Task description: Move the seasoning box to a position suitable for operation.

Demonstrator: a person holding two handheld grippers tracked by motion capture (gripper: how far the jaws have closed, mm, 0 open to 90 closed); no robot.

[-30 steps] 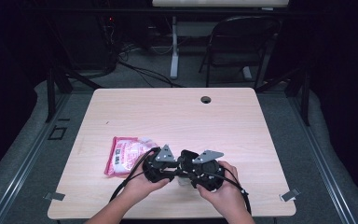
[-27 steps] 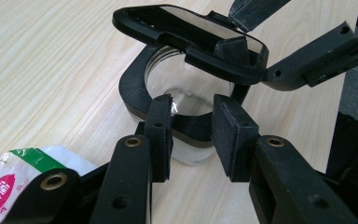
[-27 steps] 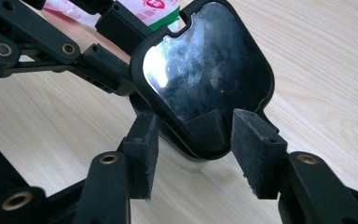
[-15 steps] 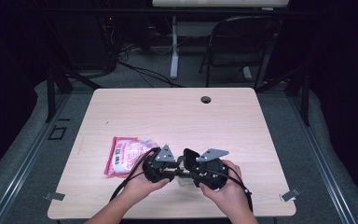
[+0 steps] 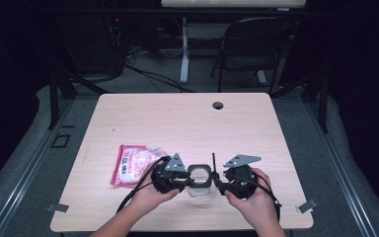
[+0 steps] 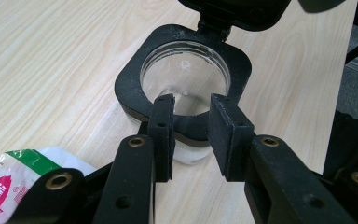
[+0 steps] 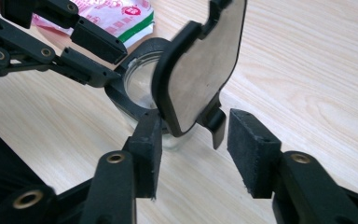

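Observation:
A clear glass jar (image 5: 198, 190) with a black square collar (image 6: 135, 70) stands near the table's front edge. Its hinged black lid (image 7: 200, 60) is swung up on edge at the jar's right side. My left gripper (image 6: 191, 135) is at the collar's left rim, with a gap showing between its pads (image 6: 163, 135); in the high view it (image 5: 185, 178) touches the jar. My right gripper (image 7: 196, 149) is open. Its jaws have just been closing, with the lid's lower edge and latch tab (image 7: 216, 126) between them and the right pad (image 7: 251, 149) clear of the tab.
A pink and white food packet (image 5: 131, 163) lies flat just left of the jar, close behind the left hand. The table (image 5: 187, 123) has a round cable hole (image 5: 218, 105) at its far edge. A chair (image 5: 249, 44) stands beyond it.
The right hand has moved to the right, away from the left one. The lid has swung up off the jar, and the round mouth now shows.

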